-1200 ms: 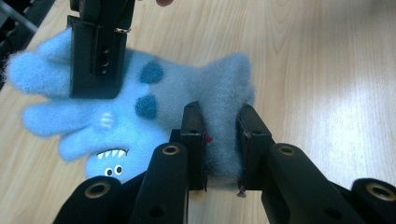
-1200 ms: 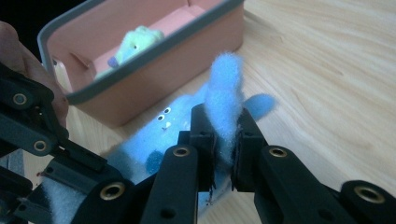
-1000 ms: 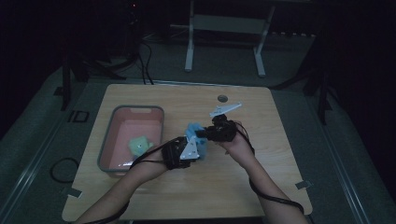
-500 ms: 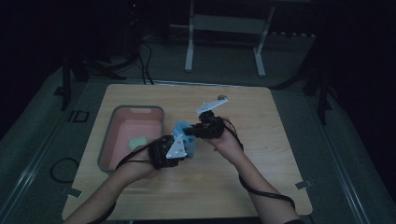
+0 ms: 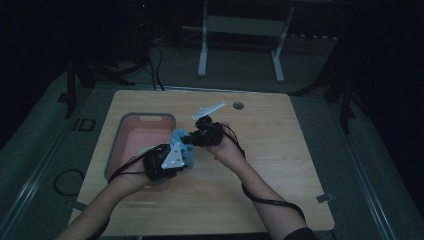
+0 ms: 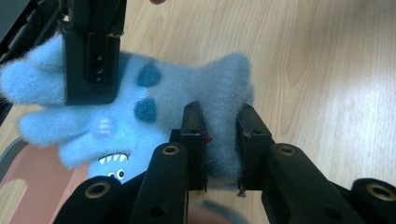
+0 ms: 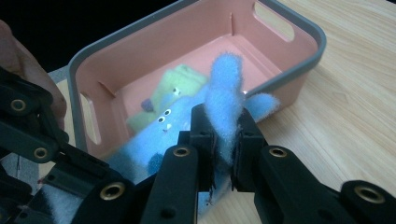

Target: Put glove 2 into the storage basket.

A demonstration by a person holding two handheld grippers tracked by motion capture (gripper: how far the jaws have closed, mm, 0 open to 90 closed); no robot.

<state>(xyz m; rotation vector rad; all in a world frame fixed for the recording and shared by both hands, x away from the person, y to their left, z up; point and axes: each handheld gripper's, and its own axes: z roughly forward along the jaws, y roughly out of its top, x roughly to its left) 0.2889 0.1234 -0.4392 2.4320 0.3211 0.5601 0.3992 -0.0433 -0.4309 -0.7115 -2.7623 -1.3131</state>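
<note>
Left gripper (image 5: 181, 156): jaws narrowed onto a fold of the blue plush toy (image 6: 140, 112); in the left gripper view both pads press the fuzzy fabric from either side. Sits near and left of the right gripper, at the right rim of the bin.
Pink bin (image 5: 127, 135): grey-rimmed, on the left part of the wooden table (image 5: 280, 165). A green plush toy (image 7: 175, 91) lies inside on its floor.
Blue plush toy: held off the table between the two grippers, just right of the bin and level with its right wall. Dark spots, a toothy mouth and small eyes show on it. Stretched a little between the two grips.
Right gripper (image 5: 196, 136): jaws narrowed onto one upright limb of the blue toy; in the right gripper view the fabric is squeezed thin between the pads. Sits far and right of the left gripper.
Step in hand (judged): two-handed carry of the blue toy toward the bin, where the green one already lies; not yet over the opening.
Next move (judged): shift both grips left until the toy hangs above the bin floor, clear of the grey rim, then let go with both together so one limb does not snag and drag the toy back out.
Risk (judged): soft fabric may cling to a pad on release.
</note>
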